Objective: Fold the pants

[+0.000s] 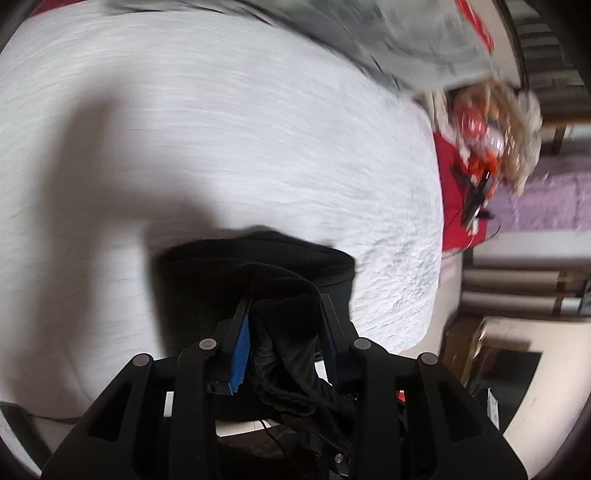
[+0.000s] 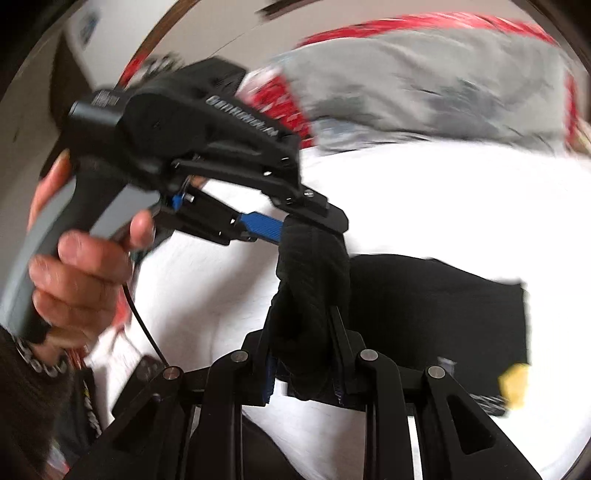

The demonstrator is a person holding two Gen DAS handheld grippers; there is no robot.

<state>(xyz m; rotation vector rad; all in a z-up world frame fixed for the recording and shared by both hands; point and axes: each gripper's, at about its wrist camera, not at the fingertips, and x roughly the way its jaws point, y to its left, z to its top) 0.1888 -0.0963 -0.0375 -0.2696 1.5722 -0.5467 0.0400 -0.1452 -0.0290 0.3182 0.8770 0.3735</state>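
Note:
The black pants (image 1: 258, 269) lie on a white bed sheet (image 1: 221, 129). My left gripper (image 1: 286, 306) is shut on a bunched fold of the pants, with the cloth filling the gap between its blue-padded fingers. My right gripper (image 2: 303, 314) is shut on the same black pants (image 2: 436, 314), pinching a thick rolled edge. In the right wrist view the left gripper (image 2: 314, 225) grips that same rolled edge just ahead, held by a bare hand (image 2: 81, 266). The rest of the pants lies flat to the right on the sheet. Both views are motion-blurred.
A grey garment (image 2: 424, 92) lies at the far side of the bed over red patterned bedding (image 2: 406, 26). In the left wrist view a red cloth (image 1: 454, 184) and a cluttered heap (image 1: 495, 125) sit past the bed's right edge, with shelves and floor beyond.

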